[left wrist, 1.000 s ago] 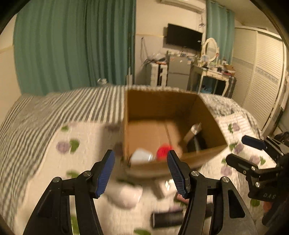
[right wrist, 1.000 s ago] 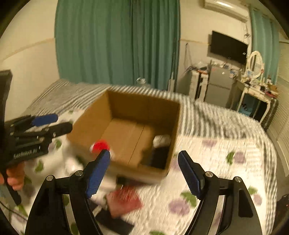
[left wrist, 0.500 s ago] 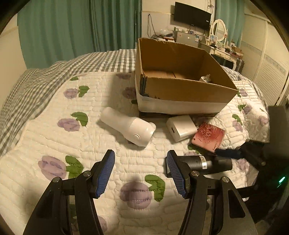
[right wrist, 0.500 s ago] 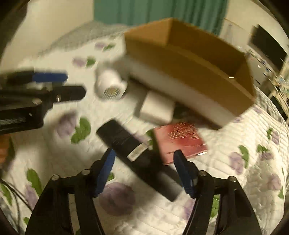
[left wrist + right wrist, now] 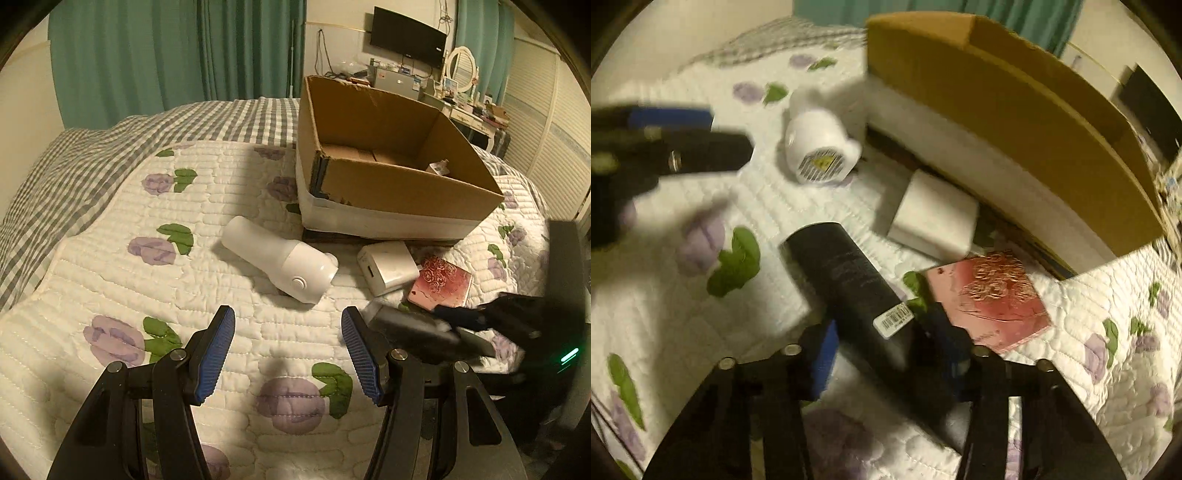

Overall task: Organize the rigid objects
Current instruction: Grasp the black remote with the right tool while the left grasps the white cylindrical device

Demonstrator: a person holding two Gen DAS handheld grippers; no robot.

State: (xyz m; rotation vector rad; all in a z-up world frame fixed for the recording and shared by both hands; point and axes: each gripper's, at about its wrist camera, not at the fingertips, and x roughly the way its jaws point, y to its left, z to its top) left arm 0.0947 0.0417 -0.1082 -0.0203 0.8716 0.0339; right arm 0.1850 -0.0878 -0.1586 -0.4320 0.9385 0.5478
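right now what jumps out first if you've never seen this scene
The open brown cardboard box dominates the back of the flowered white quilt. In front of it lie a white handheld device, a white square block and a pink embossed case. Nearest, the right gripper has its fingers around a black cylindrical bottle.

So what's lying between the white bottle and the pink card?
A white box sits between the white bottle and the pink card, shown in both wrist views.

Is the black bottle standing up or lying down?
Lying down. The black bottle rests on its side on the quilt, between the right gripper's fingers.
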